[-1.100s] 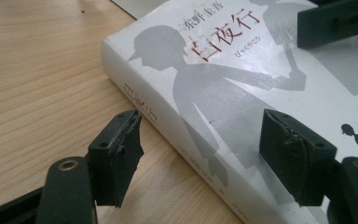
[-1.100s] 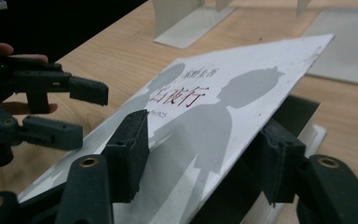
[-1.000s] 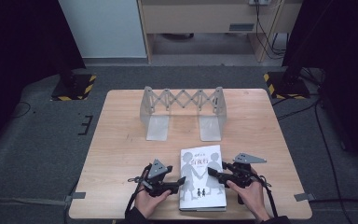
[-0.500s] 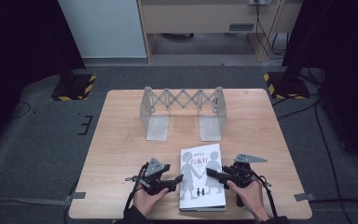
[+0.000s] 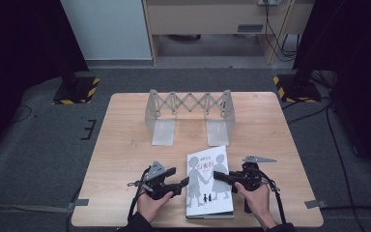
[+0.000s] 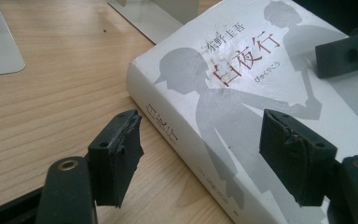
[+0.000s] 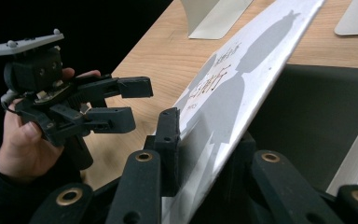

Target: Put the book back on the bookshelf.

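One book (image 5: pixel 208 182), white paperback with grey silhouette figures on the cover, lies flat at the lower centre of the high view, near the table's (image 5: pixel 125 159) front edge. One expandable metal book rack (image 5: pixel 189 116) stands empty in the upper middle of the tabletop, well apart from the book; two flat base plates face the person.

Right gripper (image 5: pixel 221 177): jaws have just been closing. In the right gripper view the pads pinch the front cover (image 7: pixel 242 79), which is lifted off the pages at the book's right edge, dark gap underneath.

Left gripper (image 5: pixel 182 183): jaws part-open, nothing between them. In the left gripper view it hovers at the spine side, one pad (image 6: pixel 117 154) over bare wood, the other (image 6: pixel 292 156) above the cover.

Progress, as judged: early. Grip on the cover made; book not raised, not stood up, rack slots unfilled. Left to do, probably: lift the book, carry it back and set it in the rack.
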A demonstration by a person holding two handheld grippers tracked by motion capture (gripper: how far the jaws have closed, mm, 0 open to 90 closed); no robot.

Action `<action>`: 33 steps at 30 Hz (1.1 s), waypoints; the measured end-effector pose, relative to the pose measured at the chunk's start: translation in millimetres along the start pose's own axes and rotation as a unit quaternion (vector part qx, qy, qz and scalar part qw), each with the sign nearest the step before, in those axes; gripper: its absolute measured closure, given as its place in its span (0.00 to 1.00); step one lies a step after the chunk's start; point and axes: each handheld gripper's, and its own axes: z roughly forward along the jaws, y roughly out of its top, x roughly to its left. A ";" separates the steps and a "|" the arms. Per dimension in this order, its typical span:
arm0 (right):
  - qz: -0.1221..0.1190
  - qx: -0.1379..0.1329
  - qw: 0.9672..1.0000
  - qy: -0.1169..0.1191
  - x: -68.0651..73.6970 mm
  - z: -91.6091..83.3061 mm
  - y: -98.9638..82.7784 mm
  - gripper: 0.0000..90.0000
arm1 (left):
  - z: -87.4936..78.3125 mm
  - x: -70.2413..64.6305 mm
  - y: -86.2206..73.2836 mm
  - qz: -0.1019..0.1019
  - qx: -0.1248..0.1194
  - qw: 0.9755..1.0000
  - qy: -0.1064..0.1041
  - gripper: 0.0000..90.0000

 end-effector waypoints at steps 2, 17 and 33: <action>0.001 0.000 1.000 0.001 0.6 -0.3 1.3 0.82 | -1.0 1.4 1.0 -0.007 -0.007 1.000 -0.004 0.32; 0.009 -0.031 0.999 0.018 2.2 -12.3 10.9 0.87 | 5.9 -1.4 -1.3 -0.027 -0.008 0.999 -0.043 0.26; -0.029 -0.063 0.996 0.059 15.2 -21.7 20.3 0.88 | 18.2 -9.3 -5.0 -0.018 0.003 0.996 -0.084 0.19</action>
